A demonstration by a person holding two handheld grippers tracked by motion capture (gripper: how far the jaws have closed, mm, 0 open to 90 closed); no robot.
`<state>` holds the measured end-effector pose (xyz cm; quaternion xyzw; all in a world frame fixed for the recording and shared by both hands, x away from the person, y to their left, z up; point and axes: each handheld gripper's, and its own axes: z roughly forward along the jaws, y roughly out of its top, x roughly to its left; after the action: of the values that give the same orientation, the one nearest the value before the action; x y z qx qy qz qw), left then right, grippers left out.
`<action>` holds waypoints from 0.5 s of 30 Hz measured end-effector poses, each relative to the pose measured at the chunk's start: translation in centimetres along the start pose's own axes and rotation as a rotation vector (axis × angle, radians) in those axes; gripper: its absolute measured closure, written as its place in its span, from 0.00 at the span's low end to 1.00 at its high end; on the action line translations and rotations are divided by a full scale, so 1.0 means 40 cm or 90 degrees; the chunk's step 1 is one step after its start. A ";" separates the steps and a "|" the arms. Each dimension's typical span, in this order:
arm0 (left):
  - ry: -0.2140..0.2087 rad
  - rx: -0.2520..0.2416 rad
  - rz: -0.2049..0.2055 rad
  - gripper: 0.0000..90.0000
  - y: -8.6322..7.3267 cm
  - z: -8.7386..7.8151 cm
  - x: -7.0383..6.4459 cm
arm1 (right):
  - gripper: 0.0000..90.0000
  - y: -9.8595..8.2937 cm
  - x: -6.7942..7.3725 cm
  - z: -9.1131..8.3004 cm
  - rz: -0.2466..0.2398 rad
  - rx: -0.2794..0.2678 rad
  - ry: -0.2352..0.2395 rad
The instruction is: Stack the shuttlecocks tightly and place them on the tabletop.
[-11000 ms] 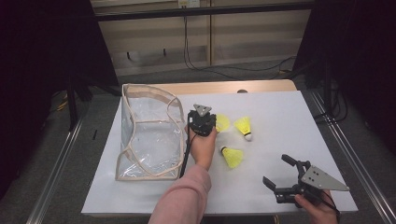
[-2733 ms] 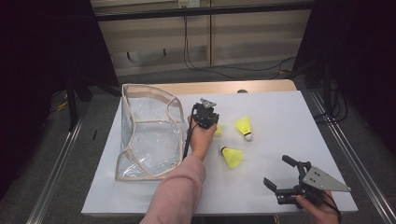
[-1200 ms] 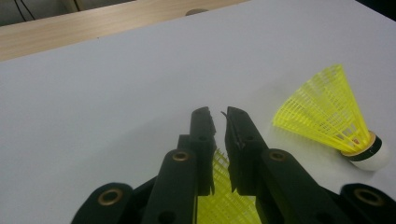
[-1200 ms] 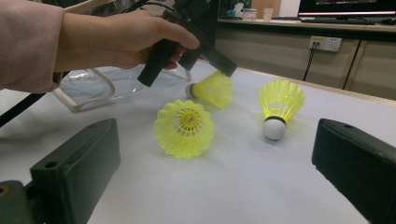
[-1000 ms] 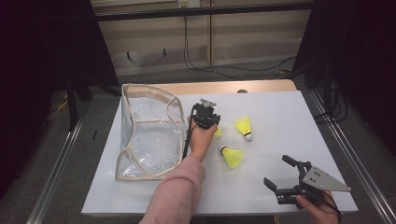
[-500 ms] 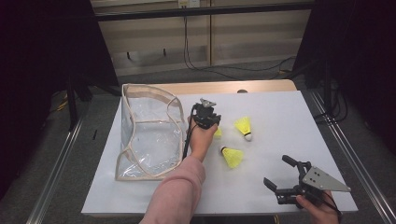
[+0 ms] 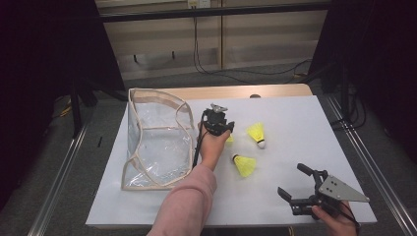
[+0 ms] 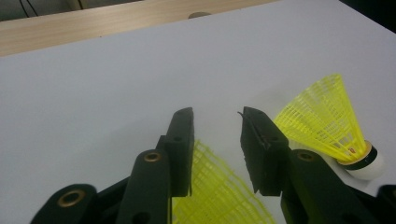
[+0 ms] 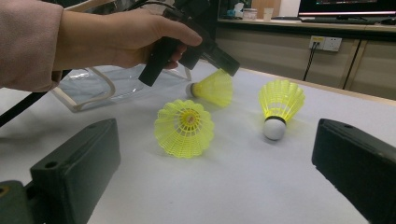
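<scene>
Three yellow shuttlecocks lie on the white table. My left gripper [image 7: 225, 132] is held over the nearest shuttlecock [image 7: 229, 139], beside the clear bag [image 7: 156, 142]. In the left gripper view the jaws [image 8: 215, 116] stand a narrow gap apart, pinching that shuttlecock's mesh skirt [image 8: 219, 191]. The right gripper view shows the same jaws touching the skirt [image 9: 212, 87]. A second shuttlecock [image 7: 256, 133] [image 8: 327, 121] stands cork down to the right. The third shuttlecock [image 7: 244, 165] [image 9: 184, 127] lies on its side nearer me. My right gripper [image 7: 291, 179] [image 9: 217, 135] is open wide near the front right, holding nothing.
The clear bag with a beige rim stands open at the table's left. A wooden strip [image 7: 236, 92] runs along the far edge. Dark floor and metal rails [image 7: 373, 167] flank the table. A pink sleeve [image 7: 184, 206] reaches in from the front.
Eleven seconds ago the left gripper stood just left of the shuttlecock; it has since moved right onto it. Nothing has visibly moved in the last second, and the right gripper stays put.
</scene>
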<state>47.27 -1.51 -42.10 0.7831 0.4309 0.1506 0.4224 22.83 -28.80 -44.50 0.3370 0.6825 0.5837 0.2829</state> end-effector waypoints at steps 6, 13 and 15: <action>-0.002 0.000 -0.008 0.66 0.002 -0.005 0.004 | 0.01 0.000 0.001 0.001 0.001 -0.002 0.003; 0.000 -0.003 -0.013 0.62 0.002 -0.004 0.002 | 0.01 0.000 0.001 0.001 -0.001 0.000 0.003; -0.001 -0.003 -0.015 0.62 0.002 -0.004 0.002 | 0.01 0.000 0.001 0.001 0.001 -0.001 0.003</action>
<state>47.28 -1.38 -41.95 0.7771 0.4393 0.1460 0.4263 22.85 -28.74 -44.51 0.3358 0.6822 0.5852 0.2816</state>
